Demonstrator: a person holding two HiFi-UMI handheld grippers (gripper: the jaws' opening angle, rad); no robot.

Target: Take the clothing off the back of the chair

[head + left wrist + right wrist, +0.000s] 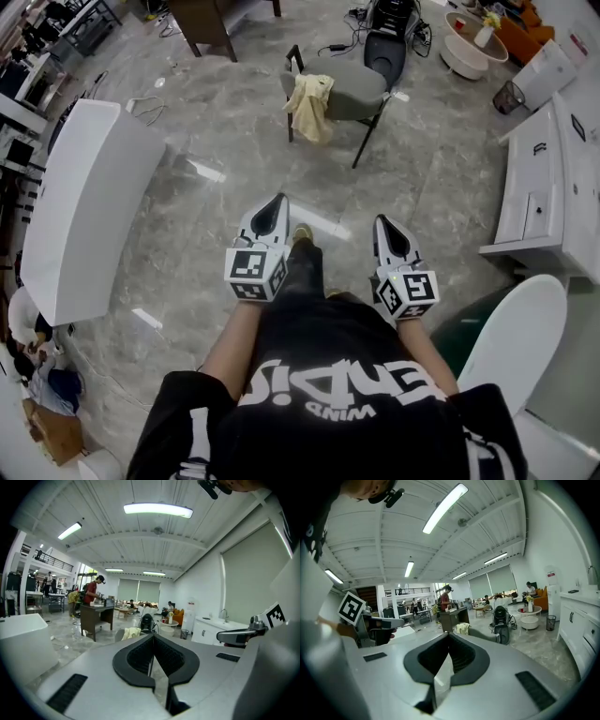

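Clothing [310, 105] hangs on the chair [356, 89]; left claw [278, 201] and right claw [382, 222] closed, empty.

Yellow clothing [310, 106] over grey chair [361, 91] back

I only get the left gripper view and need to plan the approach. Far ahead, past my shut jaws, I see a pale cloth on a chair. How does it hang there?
Observer: In the head view, the pale yellow cloth drapes over the end of the grey chair at picture left, and part of it hangs down that side.
Operator: Is the right gripper ready to take it?
Observer: Not yet. The right gripper has its jaws together, with nothing between them.
Operator: Where is it aimed?
Observer: In the right gripper view, the cloth sits just above the jaw tips, so it points roughly at the chair.
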